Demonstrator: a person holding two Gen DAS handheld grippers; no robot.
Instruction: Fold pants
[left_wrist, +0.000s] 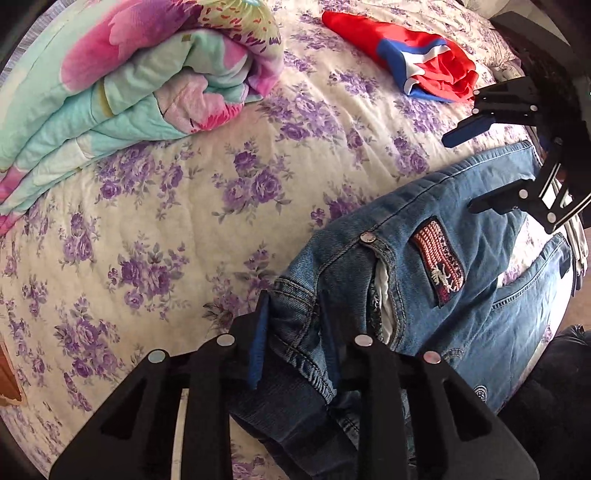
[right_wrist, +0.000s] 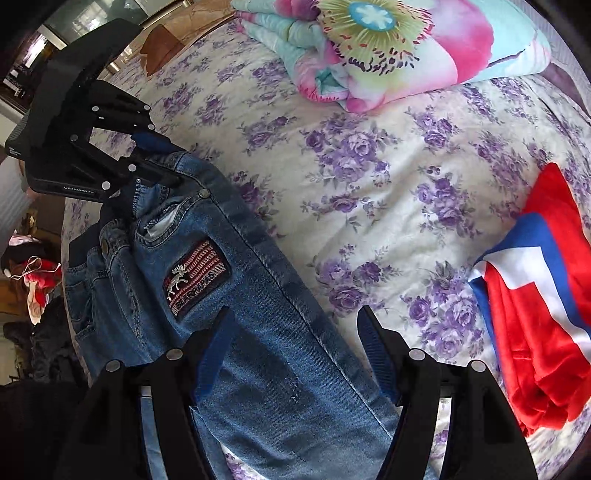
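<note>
Blue jeans (right_wrist: 236, 317) lie on a purple-flowered bedspread (left_wrist: 155, 229).
The left gripper (left_wrist: 295, 332) pinches their waistband; the right gripper (right_wrist: 295, 354) hovers, jaws spread, over a leg. A folded floral quilt (right_wrist: 388, 48) and red garment (right_wrist: 535, 332) lie nearby.

The jeans (left_wrist: 424, 280) run out of the left wrist view at its lower edge, so their legs and hems go unseen there; in the right wrist view the lower edge cuts the leg too. The left claw (left_wrist: 295, 332) covers the waistband where it grips, hiding the denim between its fingers. Beside the jeans, the red garment (right_wrist: 535, 332) is cut by the right edge of the right wrist view. Beyond the jeans, the quilt (left_wrist: 110, 92) runs off the left edge. The lettering on the patch (right_wrist: 197, 282) is too small to read.
</note>
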